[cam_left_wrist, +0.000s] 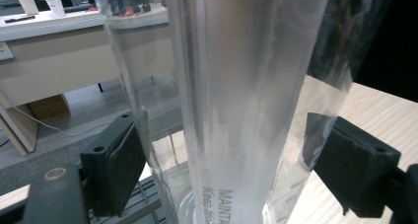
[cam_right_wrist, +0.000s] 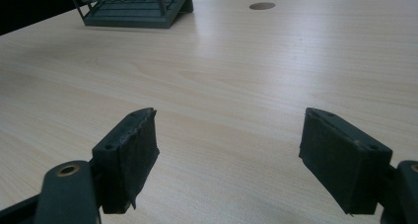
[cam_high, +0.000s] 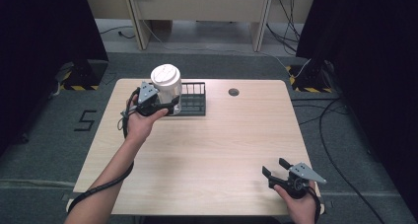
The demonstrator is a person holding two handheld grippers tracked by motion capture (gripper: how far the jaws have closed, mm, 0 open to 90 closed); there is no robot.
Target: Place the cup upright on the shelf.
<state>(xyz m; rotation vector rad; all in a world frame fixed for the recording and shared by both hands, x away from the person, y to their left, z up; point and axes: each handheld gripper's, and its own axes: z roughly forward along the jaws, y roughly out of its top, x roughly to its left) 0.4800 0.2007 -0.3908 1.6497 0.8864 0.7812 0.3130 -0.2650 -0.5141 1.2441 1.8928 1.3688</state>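
Observation:
A tall clear plastic cup (cam_high: 168,92) with a white lid (cam_high: 165,76) stands upright at the left end of a dark wire rack (cam_high: 195,103) at the table's far side. My left gripper (cam_high: 165,104) is shut on the cup's lower body. In the left gripper view the cup (cam_left_wrist: 246,110) stands between the two black pads (cam_left_wrist: 118,160), which press its sides. My right gripper (cam_high: 275,166) rests near the table's front right corner, open. In the right gripper view, the right gripper (cam_right_wrist: 229,155) has bare tabletop between its jaws.
The light wooden table (cam_high: 207,150) has a round cable hole (cam_high: 233,92) at the back right of the rack (cam_right_wrist: 133,7). Cables trail over the floor on the right. Dark curtains flank both sides.

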